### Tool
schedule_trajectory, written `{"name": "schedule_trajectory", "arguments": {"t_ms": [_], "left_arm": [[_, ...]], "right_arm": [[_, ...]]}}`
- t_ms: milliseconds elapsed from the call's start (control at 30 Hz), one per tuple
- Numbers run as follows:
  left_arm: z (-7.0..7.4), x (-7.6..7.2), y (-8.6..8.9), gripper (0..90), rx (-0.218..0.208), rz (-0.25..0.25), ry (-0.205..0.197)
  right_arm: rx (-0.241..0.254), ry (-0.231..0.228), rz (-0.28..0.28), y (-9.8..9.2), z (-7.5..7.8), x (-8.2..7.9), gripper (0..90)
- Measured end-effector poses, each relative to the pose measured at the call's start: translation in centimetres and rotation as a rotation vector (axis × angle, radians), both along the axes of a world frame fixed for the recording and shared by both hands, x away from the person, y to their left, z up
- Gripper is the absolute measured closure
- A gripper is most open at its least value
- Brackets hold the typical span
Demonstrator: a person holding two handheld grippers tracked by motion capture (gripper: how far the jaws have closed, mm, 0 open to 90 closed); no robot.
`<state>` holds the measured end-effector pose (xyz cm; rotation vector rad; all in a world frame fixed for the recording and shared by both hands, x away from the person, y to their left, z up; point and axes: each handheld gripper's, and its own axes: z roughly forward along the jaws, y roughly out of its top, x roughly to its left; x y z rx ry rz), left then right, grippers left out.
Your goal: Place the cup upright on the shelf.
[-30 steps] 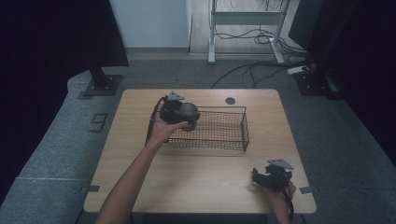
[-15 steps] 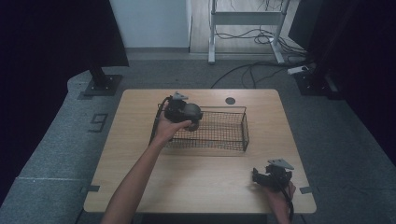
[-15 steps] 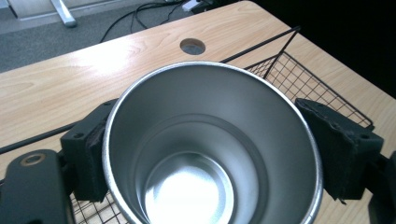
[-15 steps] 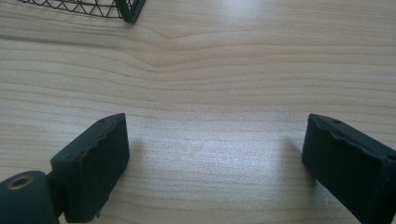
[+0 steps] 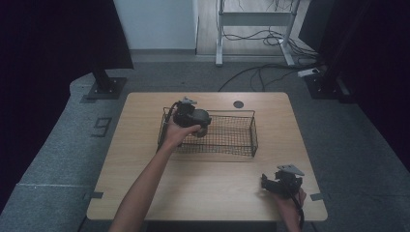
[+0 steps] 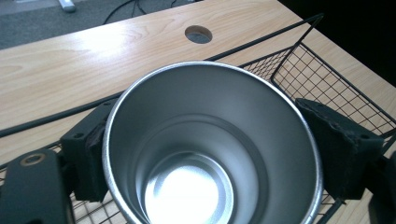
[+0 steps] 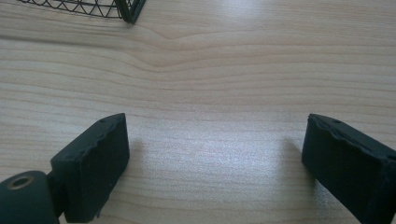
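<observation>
Currently left tool (image 6: pixel 205 154) clamped on steel cup (image 6: pixel 210 154) over wire basket (image 5: pixel 241 140), right tool (image 7: pixel 215 158) wide above bare surface (image 7: pixel 224 70)

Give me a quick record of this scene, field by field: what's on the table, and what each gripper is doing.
surface: wooden table
basket: black wire basket, far middle of table
cup: steel cup, upright, empty, over the basket's left end
left gripper: shut on the cup, one pad on each side
right gripper: open, nothing between the jaws, low over bare table at the near right

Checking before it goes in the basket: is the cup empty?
Empty: the left gripper view looks into the cup and shows only its bare shiny bottom.
</observation>
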<state>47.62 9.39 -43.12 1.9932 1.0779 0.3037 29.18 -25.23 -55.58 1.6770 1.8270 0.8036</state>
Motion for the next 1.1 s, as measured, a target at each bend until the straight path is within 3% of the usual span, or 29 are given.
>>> {"name": "schedule_trajectory", "arguments": {"t_ms": [233,433,1100], "left_arm": [[-1.3,0.6,-0.2,14.5,-0.002,0.007,0.036],[-2.5,0.7,-0.7,14.5,0.024,-0.003,0.055],[-4.1,1.4,-0.8,14.3,0.046,0.009,0.112]], "right_arm": [[0.000,0.000,0.000,0.0,0.0,0.0,7.5],[0.000,0.000,0.000,0.0,0.0,0.0,7.5],[0.000,0.000,0.000,0.0,0.0,0.0,7.5]]}}
